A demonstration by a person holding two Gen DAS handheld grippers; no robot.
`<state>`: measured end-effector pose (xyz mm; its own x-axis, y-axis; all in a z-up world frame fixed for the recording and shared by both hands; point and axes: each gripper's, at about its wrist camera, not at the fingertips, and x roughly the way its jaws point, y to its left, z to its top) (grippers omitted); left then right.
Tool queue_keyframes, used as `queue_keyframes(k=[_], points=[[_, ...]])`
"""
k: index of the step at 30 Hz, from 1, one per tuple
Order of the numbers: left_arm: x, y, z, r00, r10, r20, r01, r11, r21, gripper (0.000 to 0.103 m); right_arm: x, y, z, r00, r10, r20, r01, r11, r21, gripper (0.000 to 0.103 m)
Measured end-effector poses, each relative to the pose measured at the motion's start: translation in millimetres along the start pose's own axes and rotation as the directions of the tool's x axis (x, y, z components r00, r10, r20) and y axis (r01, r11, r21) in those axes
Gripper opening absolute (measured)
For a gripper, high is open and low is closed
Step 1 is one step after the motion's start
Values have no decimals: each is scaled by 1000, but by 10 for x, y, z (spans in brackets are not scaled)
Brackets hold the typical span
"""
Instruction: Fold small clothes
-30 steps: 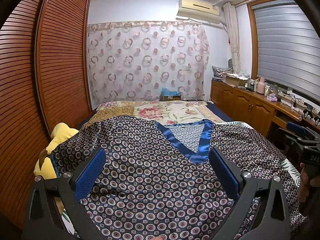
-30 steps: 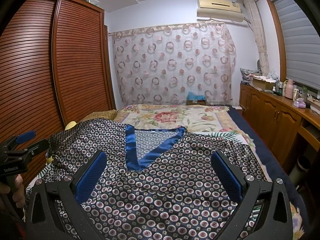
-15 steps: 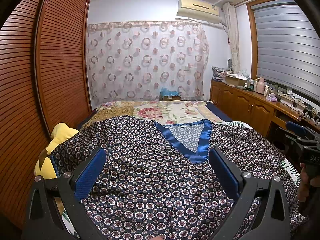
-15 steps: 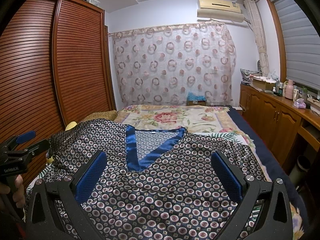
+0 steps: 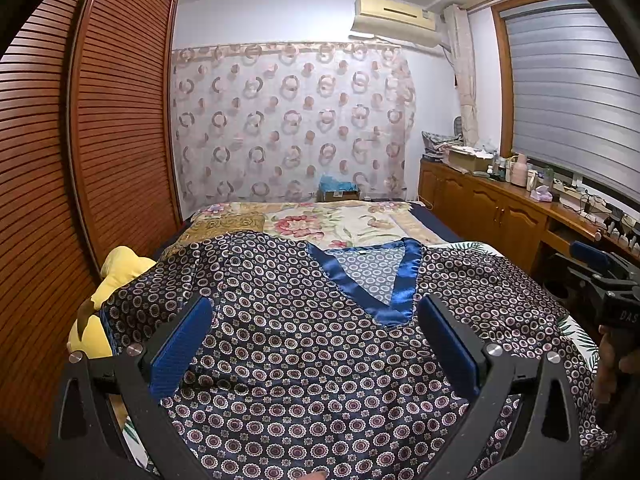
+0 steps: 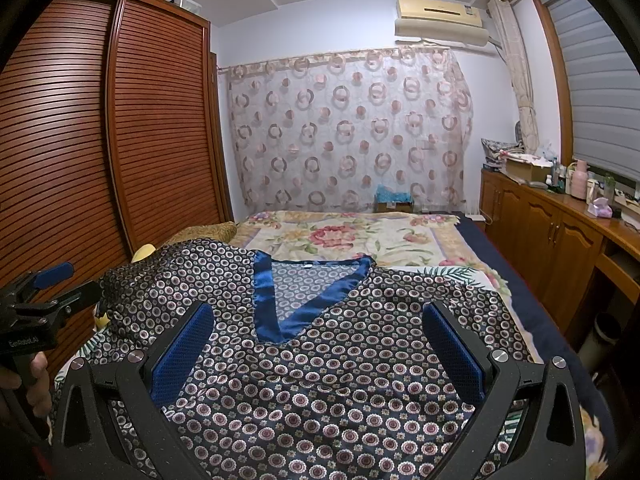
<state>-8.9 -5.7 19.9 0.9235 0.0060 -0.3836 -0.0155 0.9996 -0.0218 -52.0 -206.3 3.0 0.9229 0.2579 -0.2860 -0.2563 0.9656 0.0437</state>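
A dark navy top (image 5: 304,344) printed with small rings, with a shiny blue V-neck band (image 5: 372,292), lies spread flat on the bed, neck facing the far end. My left gripper (image 5: 314,312) hovers open above its left half, blue pads wide apart, nothing between them. My right gripper (image 6: 316,318) hovers open above the top (image 6: 332,380) on its right half, just below the V-neck band (image 6: 288,312). Each gripper's body shows at the edge of the other's view, held by a hand (image 6: 38,384).
The bed (image 6: 360,236) carries a floral blanket beyond the top. A yellow plush toy (image 5: 116,276) lies at the bed's left edge beside the slatted wardrobe (image 5: 80,160). Wooden cabinets (image 6: 552,240) with clutter run along the right wall; a patterned curtain (image 5: 292,128) hangs behind.
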Motion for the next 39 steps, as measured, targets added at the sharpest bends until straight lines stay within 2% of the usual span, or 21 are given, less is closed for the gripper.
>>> queue_keyframes(k=[6,13,25,36,39], points=[[11,-1,-24,1000,2,-6,-2,1000,5,103,2,4,-10,1000,7,-5,-7,1000,-3,103],[106,171,-140,999,11,-47,-10,1000,13,103,94,31,-19,999,23,-27,-23,1000,-17,103],[289,723,-340,992,28,-127,-28,1000,-1,103,303,121,29,993,90,-73,-94,994,-53,103],[527,1303,-487,977,42,-209,-48,999,-23,103,533,213,106,984,136,-113,-148,984,-103,103],[580,1478,-530,969,53,-240,-64,997,-38,96,629,259,74,976,168,-141,-184,977,-105,103]])
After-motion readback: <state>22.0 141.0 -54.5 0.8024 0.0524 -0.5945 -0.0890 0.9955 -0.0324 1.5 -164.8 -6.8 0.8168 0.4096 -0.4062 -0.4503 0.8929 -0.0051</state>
